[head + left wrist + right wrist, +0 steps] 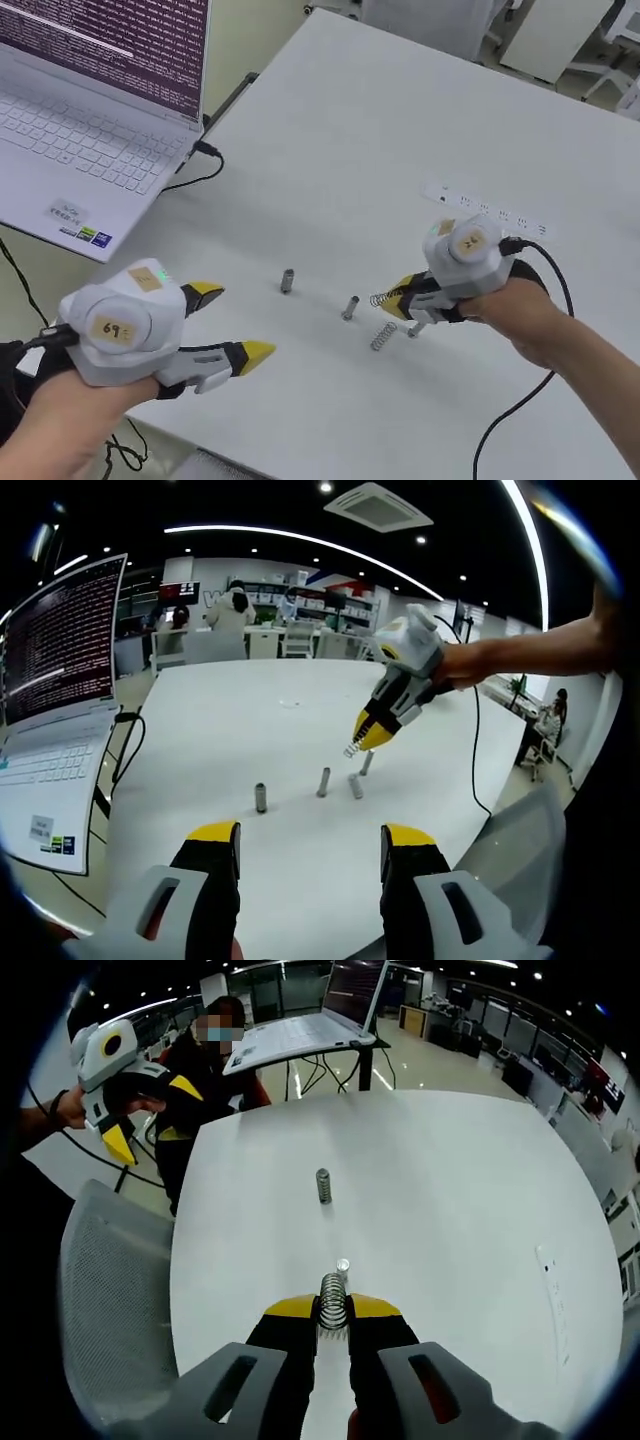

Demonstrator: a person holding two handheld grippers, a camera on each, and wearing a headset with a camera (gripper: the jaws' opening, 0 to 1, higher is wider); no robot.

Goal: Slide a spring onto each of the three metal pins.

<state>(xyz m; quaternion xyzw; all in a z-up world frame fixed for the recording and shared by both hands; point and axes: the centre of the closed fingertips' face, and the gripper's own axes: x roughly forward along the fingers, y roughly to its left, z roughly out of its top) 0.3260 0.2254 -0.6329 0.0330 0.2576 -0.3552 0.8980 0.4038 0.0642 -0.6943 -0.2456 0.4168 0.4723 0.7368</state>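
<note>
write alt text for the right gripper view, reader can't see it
The right hand-held gripper pinches a small coil spring between its yellow-tipped jaws, just short of an upright metal pin on a white table. A second pin stands farther ahead, and an open laptop sits beyond the table's far edge.
</note>
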